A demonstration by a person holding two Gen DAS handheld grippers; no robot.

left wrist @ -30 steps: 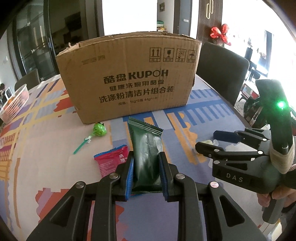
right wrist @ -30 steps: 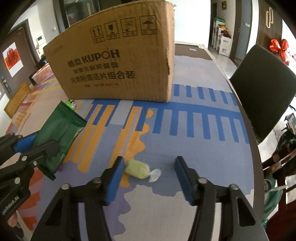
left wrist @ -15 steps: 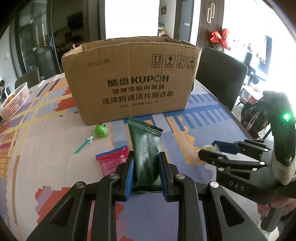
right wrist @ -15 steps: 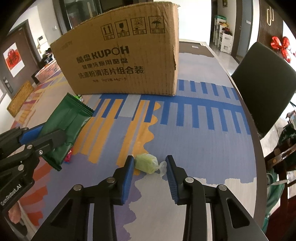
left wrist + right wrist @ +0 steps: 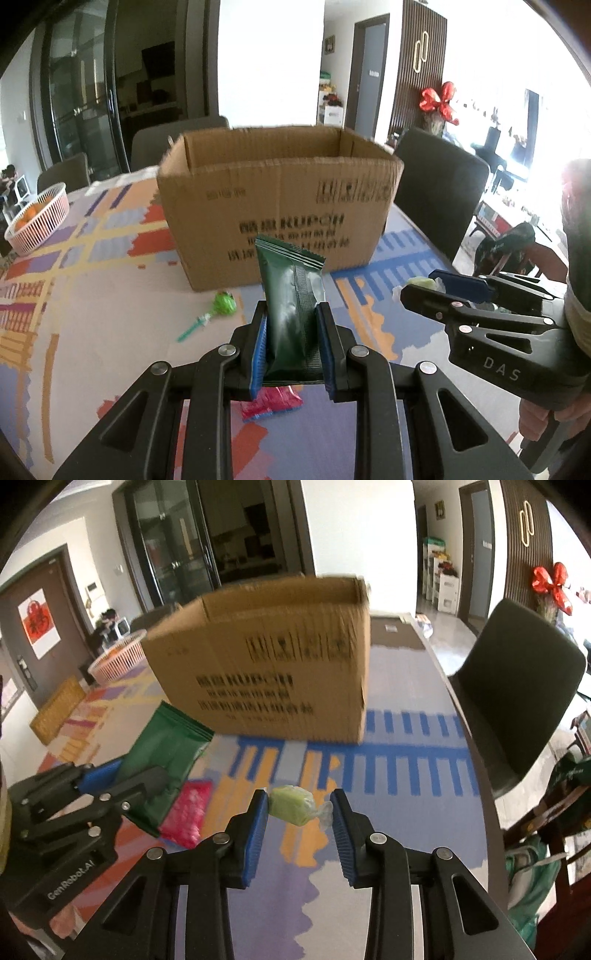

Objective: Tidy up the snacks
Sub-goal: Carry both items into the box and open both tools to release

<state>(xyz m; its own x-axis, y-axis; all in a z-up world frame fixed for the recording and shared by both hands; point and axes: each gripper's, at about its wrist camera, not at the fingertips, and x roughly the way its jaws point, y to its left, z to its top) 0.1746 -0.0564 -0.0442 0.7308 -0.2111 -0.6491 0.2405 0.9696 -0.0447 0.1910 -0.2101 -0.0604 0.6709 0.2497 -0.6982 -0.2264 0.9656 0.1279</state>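
1. Left wrist view: left tongs (image 5: pixel 291 343) clamped on one dark green pouch (image 5: pixel 291 306), held upright, long axis running away from the camera toward the box (image 5: pixel 280 206).
2. The box stands on the tabletop (image 5: pixel 92 314) straight ahead of the pouch, top open, inside wall visible; contents cannot be seen.
3. Also in this view: right tongs (image 5: pixel 436 286) at the right, pinching one pale green candy (image 5: pixel 419 284), about as near the box as the left pair.
4. Left on the tabletop: one green lollipop (image 5: pixel 221 304) just in front of the box, one red packet (image 5: pixel 271 402) under the left tongs. One basket (image 5: pixel 37 218) sits far left.
5. Right wrist view: right tongs (image 5: pixel 297 819) narrow, pads pressing the candy (image 5: pixel 295 805) at both ends; its long axis lies across the jaws. It looks clear of the tabletop.
6. The box (image 5: pixel 273 672) is ahead and slightly left, its rim above the candy in the picture.
7. Left tongs (image 5: pixel 122 775) with the pouch (image 5: pixel 166 753) at the left; the red packet (image 5: pixel 188 812) lies below them.
8. Judgement: the next move hinges on getting both items over the near rim.
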